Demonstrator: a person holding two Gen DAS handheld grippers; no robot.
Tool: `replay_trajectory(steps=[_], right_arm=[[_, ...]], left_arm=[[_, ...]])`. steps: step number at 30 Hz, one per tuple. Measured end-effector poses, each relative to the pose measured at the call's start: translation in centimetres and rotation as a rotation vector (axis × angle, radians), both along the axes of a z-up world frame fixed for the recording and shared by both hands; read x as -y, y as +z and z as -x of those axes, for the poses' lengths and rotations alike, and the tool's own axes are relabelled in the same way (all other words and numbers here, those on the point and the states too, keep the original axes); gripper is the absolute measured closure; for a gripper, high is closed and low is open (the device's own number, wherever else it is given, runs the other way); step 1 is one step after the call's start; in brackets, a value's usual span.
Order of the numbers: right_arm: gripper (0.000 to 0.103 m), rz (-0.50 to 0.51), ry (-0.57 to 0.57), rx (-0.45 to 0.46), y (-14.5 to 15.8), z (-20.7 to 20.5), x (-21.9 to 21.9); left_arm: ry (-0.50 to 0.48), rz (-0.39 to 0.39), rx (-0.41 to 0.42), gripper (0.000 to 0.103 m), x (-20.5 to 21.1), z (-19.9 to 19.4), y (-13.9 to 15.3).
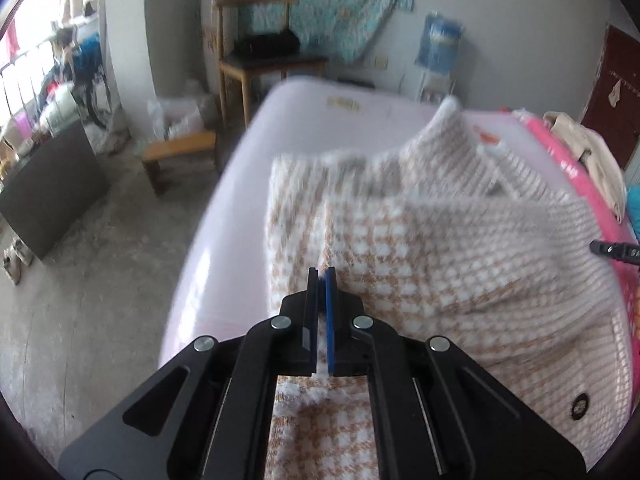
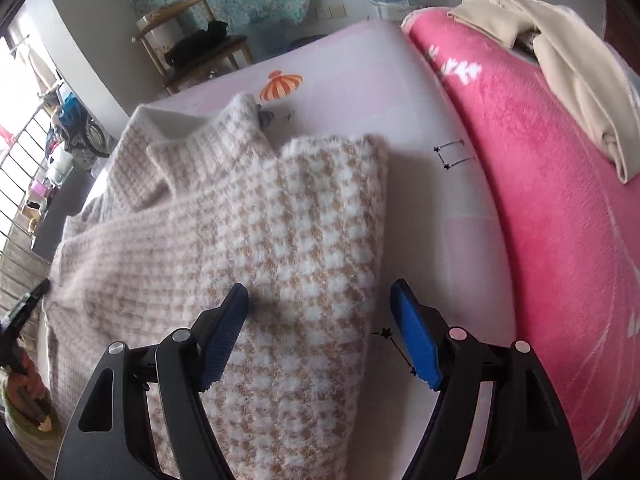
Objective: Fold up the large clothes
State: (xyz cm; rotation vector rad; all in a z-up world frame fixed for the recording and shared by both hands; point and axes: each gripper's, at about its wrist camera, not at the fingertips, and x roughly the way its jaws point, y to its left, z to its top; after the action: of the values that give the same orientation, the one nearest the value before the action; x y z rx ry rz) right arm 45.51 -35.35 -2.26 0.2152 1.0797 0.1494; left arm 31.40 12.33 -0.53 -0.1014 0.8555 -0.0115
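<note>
A fuzzy beige-and-white houndstooth sweater (image 1: 440,260) lies partly folded on a pale pink bed sheet (image 1: 240,200), collar toward the far end. My left gripper (image 1: 321,276) sits at the sweater's near left part, its blue pads pressed together with fuzzy knit showing between them. In the right wrist view the sweater (image 2: 280,220) fills the middle. My right gripper (image 2: 320,290) hangs open just above its right edge. One of its fingers is over the knit, the other over the bare sheet (image 2: 420,120). Nothing is between its pads.
A pink fleece blanket (image 2: 540,200) with a beige garment (image 2: 560,52) on top runs along the bed's right side. Beyond the bed stand a wooden chair (image 1: 260,64), a low stool (image 1: 180,152) and a water jug (image 1: 440,44). Concrete floor lies to the left.
</note>
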Motion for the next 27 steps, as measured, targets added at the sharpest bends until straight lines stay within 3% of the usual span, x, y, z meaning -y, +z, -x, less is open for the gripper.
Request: replay_trajectory(steps=[7, 11, 14, 19, 23, 27], right_arm=[[0.031, 0.030, -0.024, 0.076, 2.8, 0.7, 0.9], [0.047, 0.093, -0.007, 0.140, 4.7, 0.5, 0.1], [0.059, 0.099, 0.039, 0.151, 5.0, 0.3, -1.0], [0.063, 0.177, 0.147, 0.157, 4.6, 1.1, -3.4], [0.064, 0.314, 0.129, 0.045, 1.9, 0.8, -2.9], [0.062, 0.239, 0.135, 0.095, 4.0, 4.7, -1.5]], left_arm=[[-0.031, 0.023, 0.042, 0.098, -0.5, 0.1, 0.9], [-0.018, 0.024, 0.080, 0.089, -0.6, 0.3, 2.2], [-0.030, 0.059, 0.099, 0.088, -0.2, 0.2, 2.8], [-0.107, 0.048, 0.029, 0.088, 2.0, -1.5, 1.1], [-0.101, 0.032, -0.021, 0.088, 2.7, -2.7, -0.8], [-0.098, 0.056, -0.019, 0.087, 2.5, -2.7, -0.5]])
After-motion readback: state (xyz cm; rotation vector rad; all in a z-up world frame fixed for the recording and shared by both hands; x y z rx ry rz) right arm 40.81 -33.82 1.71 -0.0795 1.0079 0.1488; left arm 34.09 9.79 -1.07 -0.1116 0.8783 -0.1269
